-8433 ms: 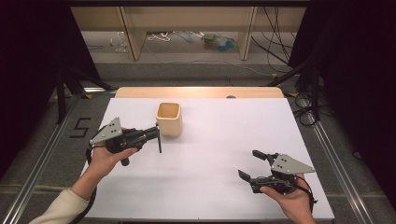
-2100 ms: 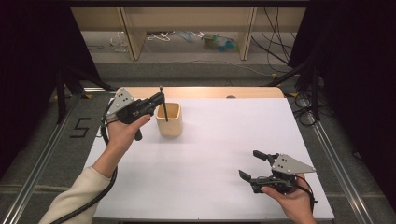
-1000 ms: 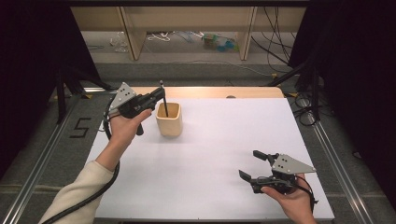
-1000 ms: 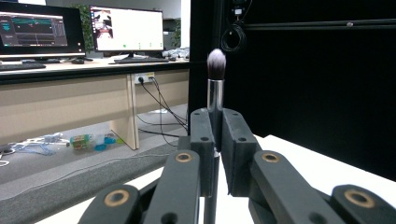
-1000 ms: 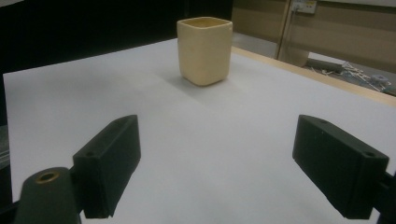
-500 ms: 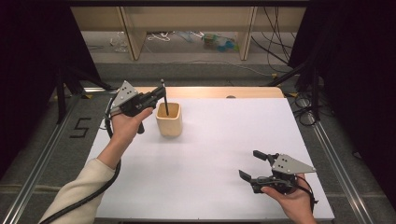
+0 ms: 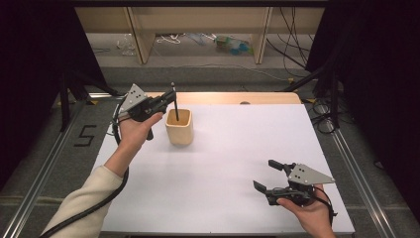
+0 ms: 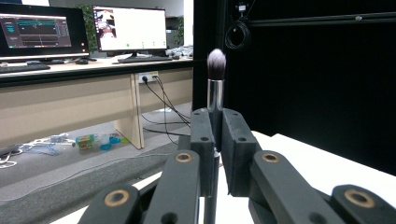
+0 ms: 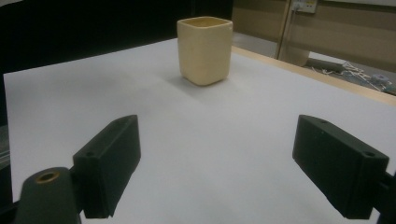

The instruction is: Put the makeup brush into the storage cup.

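Standing brush [image 7: 175, 105] in cup [image 7: 179, 130], wide bare table [image 7: 233, 148] rightward

one brush [image 8: 215, 60], one cup [image 7: 179, 127], two hand-held grippers [image 7: 166, 100] [image 7: 268, 176].

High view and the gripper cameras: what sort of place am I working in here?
Most likely a lab or office test bench. The white table sits in a dark metal frame, computer monitors stand on a desk behind, and loose cables trail across the floor.
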Motion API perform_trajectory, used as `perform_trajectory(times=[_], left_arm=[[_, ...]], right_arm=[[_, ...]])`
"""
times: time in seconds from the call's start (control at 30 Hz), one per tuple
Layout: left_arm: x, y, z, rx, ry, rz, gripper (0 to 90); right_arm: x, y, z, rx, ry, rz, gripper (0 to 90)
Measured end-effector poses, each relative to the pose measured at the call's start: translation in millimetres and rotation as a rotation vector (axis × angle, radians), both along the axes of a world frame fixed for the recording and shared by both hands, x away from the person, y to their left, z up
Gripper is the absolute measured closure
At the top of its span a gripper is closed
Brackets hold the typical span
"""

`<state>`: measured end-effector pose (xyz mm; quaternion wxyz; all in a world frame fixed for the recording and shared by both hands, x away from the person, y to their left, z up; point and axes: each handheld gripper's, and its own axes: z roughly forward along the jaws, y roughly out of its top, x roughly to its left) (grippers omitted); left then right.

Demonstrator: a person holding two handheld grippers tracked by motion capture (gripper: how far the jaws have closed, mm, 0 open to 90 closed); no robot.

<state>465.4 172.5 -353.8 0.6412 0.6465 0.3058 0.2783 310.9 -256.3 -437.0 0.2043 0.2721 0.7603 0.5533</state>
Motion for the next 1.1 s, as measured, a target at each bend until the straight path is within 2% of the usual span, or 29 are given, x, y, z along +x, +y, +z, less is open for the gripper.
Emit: perform_trajectory(times=[1.1], left_arm=[[14.1,-1.3,-5.0,-0.001,0.007,0.014,84.0]], right_arm=[[0.1,-0.4,-0.2,-0.001,0.001,0.0,16.4]])
